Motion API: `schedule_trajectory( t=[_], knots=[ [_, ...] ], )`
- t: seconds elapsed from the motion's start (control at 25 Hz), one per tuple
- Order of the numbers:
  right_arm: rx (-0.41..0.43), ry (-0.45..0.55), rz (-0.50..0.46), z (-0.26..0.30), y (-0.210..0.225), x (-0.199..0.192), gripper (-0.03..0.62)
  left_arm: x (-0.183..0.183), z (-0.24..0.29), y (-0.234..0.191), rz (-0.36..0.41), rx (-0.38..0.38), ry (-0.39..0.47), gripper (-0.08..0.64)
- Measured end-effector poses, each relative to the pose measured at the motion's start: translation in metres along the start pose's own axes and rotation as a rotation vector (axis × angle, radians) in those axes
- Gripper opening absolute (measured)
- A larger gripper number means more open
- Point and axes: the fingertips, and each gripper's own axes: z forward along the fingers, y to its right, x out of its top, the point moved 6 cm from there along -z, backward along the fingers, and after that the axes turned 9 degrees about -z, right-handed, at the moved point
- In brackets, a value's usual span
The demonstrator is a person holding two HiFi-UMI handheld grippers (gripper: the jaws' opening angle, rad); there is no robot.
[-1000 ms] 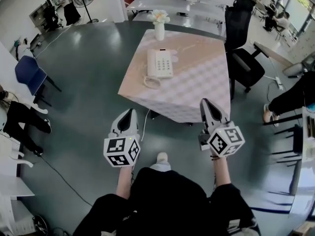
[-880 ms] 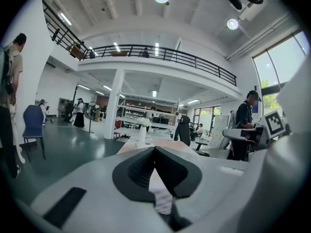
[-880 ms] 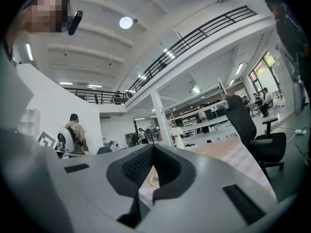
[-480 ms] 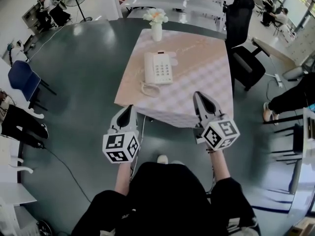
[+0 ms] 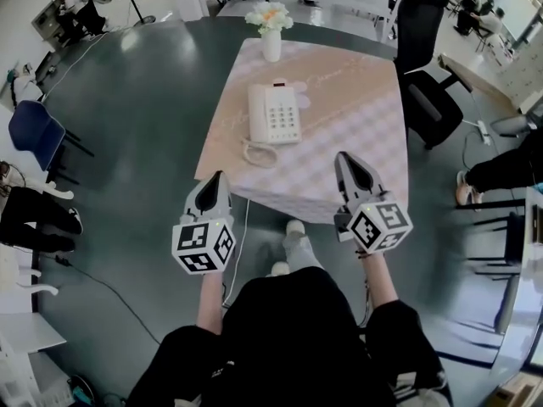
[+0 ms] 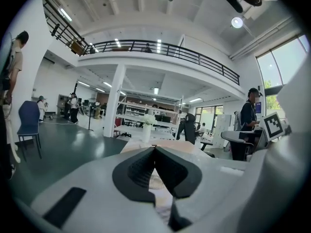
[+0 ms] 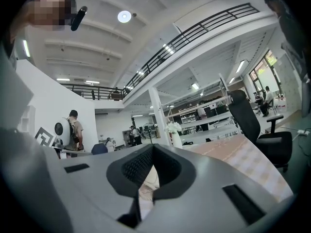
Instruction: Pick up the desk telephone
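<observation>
The white desk telephone (image 5: 274,113) lies on the pink checked tablecloth (image 5: 356,125), its handset on the left and its coiled cord (image 5: 259,153) curled toward the near edge. My left gripper (image 5: 219,176) (image 6: 155,148) hangs at the table's near left corner, shut and empty. My right gripper (image 5: 343,156) (image 7: 152,146) is over the near edge to the right of the phone, also shut and empty. Both are short of the phone and point toward it. In both gripper views the jaws hide the phone.
A white vase of flowers (image 5: 271,32) (image 6: 147,130) (image 7: 176,135) stands at the table's far edge. A black office chair (image 5: 433,100) (image 7: 248,120) is at the table's right. A blue chair (image 5: 34,130) stands far left. A cable (image 5: 242,244) runs down from the table.
The table and telephone have drawn nearer in the head view. Both grippers have moved forward, from over the floor to the table's near edge, still shut.
</observation>
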Motion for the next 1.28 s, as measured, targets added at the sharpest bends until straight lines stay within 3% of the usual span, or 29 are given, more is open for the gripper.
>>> schedule_trajectory(
  t=[0.44, 0.68, 1.28],
  knots=[
    [0.006, -0.045, 0.034, 0.084, 0.050, -0.008, -0.008, 0.007, 0.077, -0.021, -0.035, 0.016, -0.060, -0.002],
    [0.028, -0.072, 0.085, 0.125, 0.078, -0.012, -0.008, 0.002, 0.125, -0.019, -0.056, -0.055, -0.157, 0.000],
    [0.153, -0.214, 0.150, 0.218, 0.109, -0.054, -0.008, -0.013, 0.214, -0.044, -0.164, -0.003, -0.282, 0.000]
  ],
)
